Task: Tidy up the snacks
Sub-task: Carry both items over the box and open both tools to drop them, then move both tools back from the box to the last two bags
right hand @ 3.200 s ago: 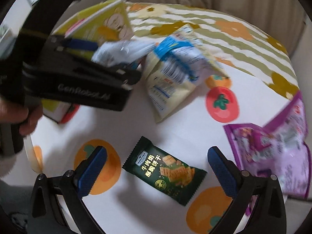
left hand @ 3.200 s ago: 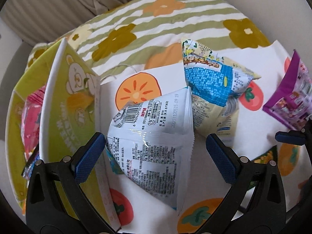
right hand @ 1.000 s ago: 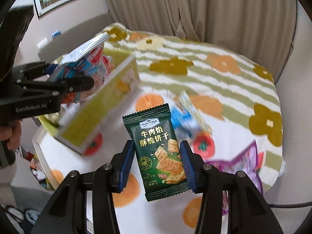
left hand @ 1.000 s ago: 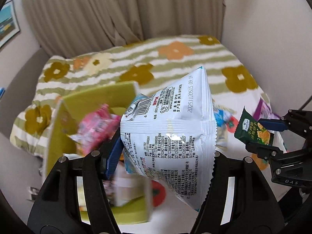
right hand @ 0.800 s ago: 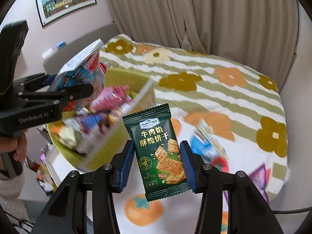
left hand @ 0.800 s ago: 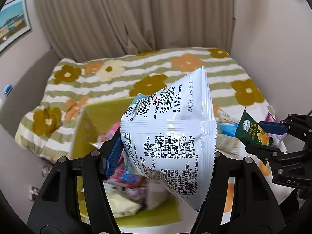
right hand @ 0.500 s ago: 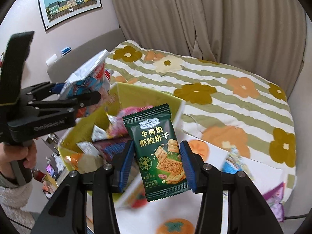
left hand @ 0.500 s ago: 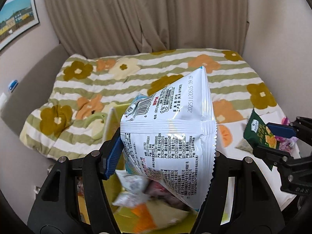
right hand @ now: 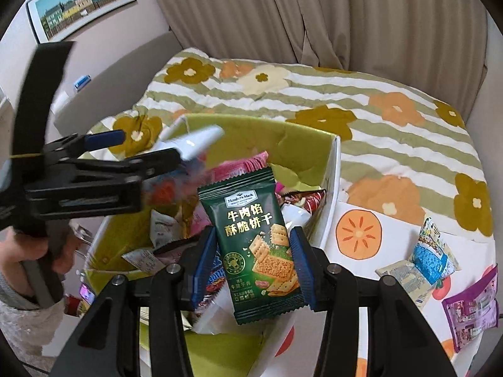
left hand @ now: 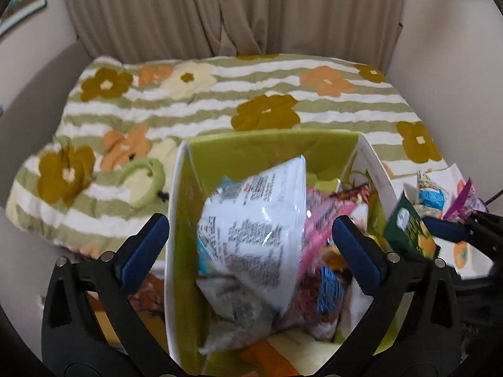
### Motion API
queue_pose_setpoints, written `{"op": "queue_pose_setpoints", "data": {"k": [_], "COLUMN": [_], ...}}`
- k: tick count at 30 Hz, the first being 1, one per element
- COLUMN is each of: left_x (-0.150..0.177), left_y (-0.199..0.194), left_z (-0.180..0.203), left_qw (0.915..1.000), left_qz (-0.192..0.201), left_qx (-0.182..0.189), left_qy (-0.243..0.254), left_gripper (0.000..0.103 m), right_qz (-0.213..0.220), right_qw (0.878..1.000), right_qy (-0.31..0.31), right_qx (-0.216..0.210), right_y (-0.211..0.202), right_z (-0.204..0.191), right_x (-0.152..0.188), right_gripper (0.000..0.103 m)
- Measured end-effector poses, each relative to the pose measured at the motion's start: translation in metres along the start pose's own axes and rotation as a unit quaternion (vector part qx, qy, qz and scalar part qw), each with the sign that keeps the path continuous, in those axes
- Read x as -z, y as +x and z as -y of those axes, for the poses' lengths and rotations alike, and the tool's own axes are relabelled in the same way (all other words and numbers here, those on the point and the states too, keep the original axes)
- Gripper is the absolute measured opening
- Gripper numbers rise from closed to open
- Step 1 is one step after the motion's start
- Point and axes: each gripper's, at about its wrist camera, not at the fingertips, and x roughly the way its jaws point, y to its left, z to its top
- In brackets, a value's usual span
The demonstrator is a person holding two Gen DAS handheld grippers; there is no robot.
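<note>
Left gripper (left hand: pixel 250 242) jaws spread wide, just opened; white snack bag (left hand: pixel 261 226) between the blue pads but clear of both, blurred, dropping into the green storage box (left hand: pixel 270 147). Right gripper (right hand: pixel 253 248) jaws clamped on the dark green cracker packet (right hand: pixel 254 238), held upright over the near right part of the box, above the pile of mixed wrappers. Two more packs left out on the persimmon-print cloth (right hand: pixel 358 229): a blue-and-cream bag (right hand: pixel 424 260) and a purple bag (right hand: pixel 474 308), both well apart from the box. Flowered striped quilt (left hand: pixel 220 100) and curtain beyond. Risks judged: white bag could land on the heaped contents and slide toward the box's rim, since the pile looked high; cracker packet, hanging near the right wall, could tip outside onto the cloth if let go without moving further in; the two grippers close together over one opening, so a knock possible. Poorly seen: white bag's lower edge lost in blur; box floor buried; box's near wall hidden by the right gripper; purple bag cut by the frame edge.
</note>
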Motion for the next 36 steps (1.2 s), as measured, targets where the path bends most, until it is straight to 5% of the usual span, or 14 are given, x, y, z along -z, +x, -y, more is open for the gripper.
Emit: {"op": "queue_pose_setpoints", "data": {"k": [16, 17, 20, 30, 36], "left_x": [0.054, 0.056, 0.061, 0.082, 0.078], "left_y": [-0.018, -0.020, -0.025, -0.045, -0.069], "left_z": [-0.017, -0.018, -0.021, -0.024, -0.019], "left_qw": [0.9970, 0.9969, 0.9963, 0.9954, 0.9966], "left_qz": [-0.019, -0.018, -0.017, -0.008, 0.022], "left_qx": [-0.040, -0.040, -0.042, -0.031, -0.016], "left_qy": [-0.063, -0.065, -0.073, -0.090, -0.078], "left_gripper": [0.103, 0.103, 0.103, 0.103, 0.103], "right_qz": [-0.030, -0.036, -0.037, -0.031, -0.008], "right_qw": [0.999, 0.999, 0.999, 0.999, 1.000], "right_qy": [-0.017, -0.014, -0.009, -0.007, -0.001], "right_qx": [-0.020, -0.019, -0.022, -0.035, -0.005], "right_y": [0.033, 0.035, 0.037, 0.017, -0.011], "right_z": [-0.002, -0.002, -0.001, -0.010, -0.017], "right_x": [-0.011, -0.012, -0.009, 0.010, 0.016], "right_gripper": [0.046, 0.053, 0.103, 0.103, 0.103]}}
